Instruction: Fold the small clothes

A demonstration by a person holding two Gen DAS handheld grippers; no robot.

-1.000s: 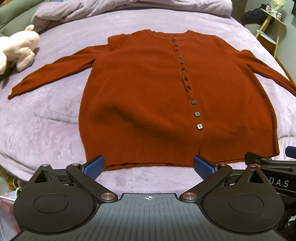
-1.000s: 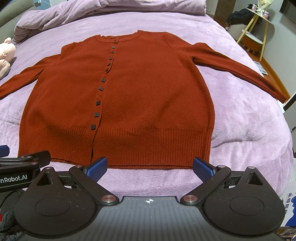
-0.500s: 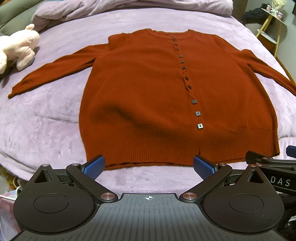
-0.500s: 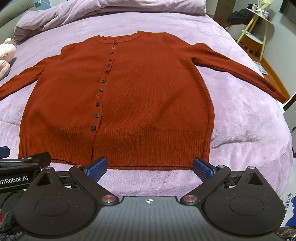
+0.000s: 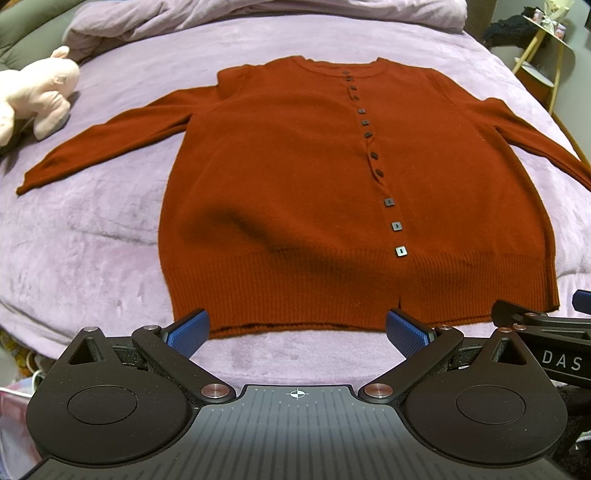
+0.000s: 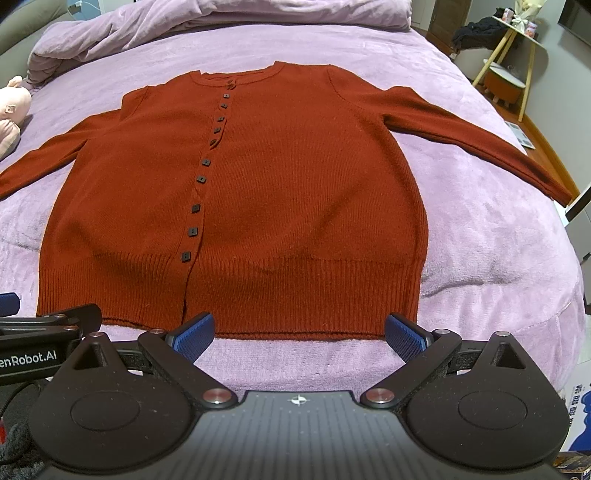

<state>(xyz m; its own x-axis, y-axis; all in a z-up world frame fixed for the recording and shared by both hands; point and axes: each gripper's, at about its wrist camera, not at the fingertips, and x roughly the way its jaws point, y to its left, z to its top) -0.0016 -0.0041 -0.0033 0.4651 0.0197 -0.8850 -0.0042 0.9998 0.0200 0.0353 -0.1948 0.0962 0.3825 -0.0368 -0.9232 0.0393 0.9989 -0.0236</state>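
A rust-red buttoned cardigan (image 5: 295,192) (image 6: 295,192) lies flat and face up on the purple bed, both sleeves spread sideways, its ribbed hem nearest me. My left gripper (image 5: 297,332) hovers open just short of the hem, nothing between its blue pads. Likewise my right gripper (image 6: 299,334) stands open at the hem's right half, holding nothing. Each gripper's side shows at the edge of the other's view.
The purple bed cover (image 5: 74,240) (image 6: 498,240) has a bunched duvet (image 6: 221,22) at its head. A pink plush toy (image 5: 33,96) lies at the left by the sleeve. A small yellow-legged side table (image 6: 517,44) stands beyond the bed's right corner.
Almost nothing differs; both views have shifted very slightly, and the cardigan and both open grippers stay as they were.
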